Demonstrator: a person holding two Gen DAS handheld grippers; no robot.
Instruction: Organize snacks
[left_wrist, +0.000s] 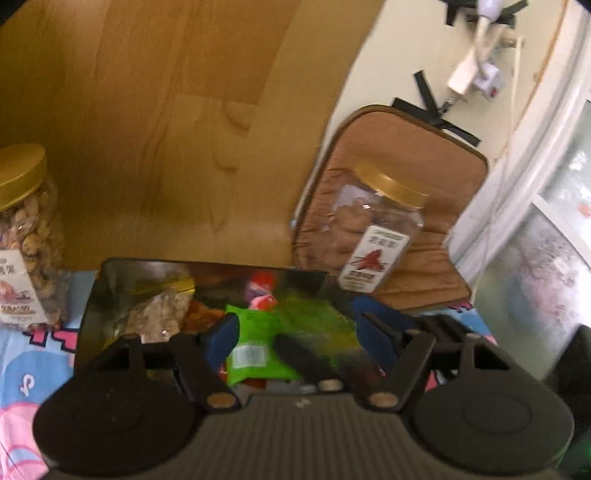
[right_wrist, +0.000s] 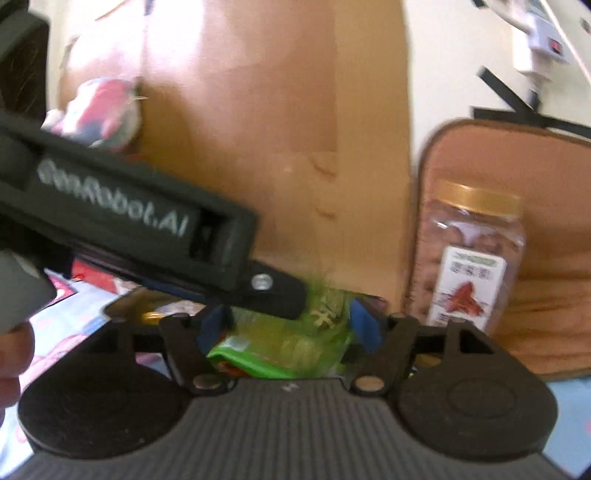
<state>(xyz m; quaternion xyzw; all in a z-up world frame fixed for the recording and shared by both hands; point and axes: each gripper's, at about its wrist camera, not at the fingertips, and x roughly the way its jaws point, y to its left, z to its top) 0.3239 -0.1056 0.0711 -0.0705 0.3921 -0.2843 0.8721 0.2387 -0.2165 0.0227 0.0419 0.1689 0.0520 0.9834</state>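
Between the spread blue pads of the left tongs (left_wrist: 295, 338) lies a green snack packet (left_wrist: 255, 343), in a dark, glossy-walled box (left_wrist: 92, 306) that sits on a patterned blue-and-pink cloth (left_wrist: 29, 369). The pads stand apart on either side of the packet; contact cannot be made out through the blur. The right tongs (right_wrist: 290, 328) also stand apart, with the same green snack packet (right_wrist: 291, 350) between and just ahead of them. The left tool's dark body crosses the right wrist view from the left, its tip over the packet.

The packet looks light, soft and crinkly, probably slippery film. It should be pinched flat across a sealed edge or a corner rather than its puffed middle, and gently, since the contents may crush.

Deeper in the box, beyond the left tongs, are a brownish lumpy packet (left_wrist: 159, 314) and something red and purple (left_wrist: 260, 291), too blurred to name. The box's near wall is hidden behind the tongs, and what lies under the green packet is covered.

Further off to the right stands a clear jar with a gold lid (left_wrist: 380, 236), rigid and heavier, leaning against a tan cushion (left_wrist: 436, 155). Far left of the left tongs a second gold-lidded jar of nuts (left_wrist: 26, 236) is cut off by the frame edge. Behind everything rises a wooden panel (left_wrist: 166, 110).
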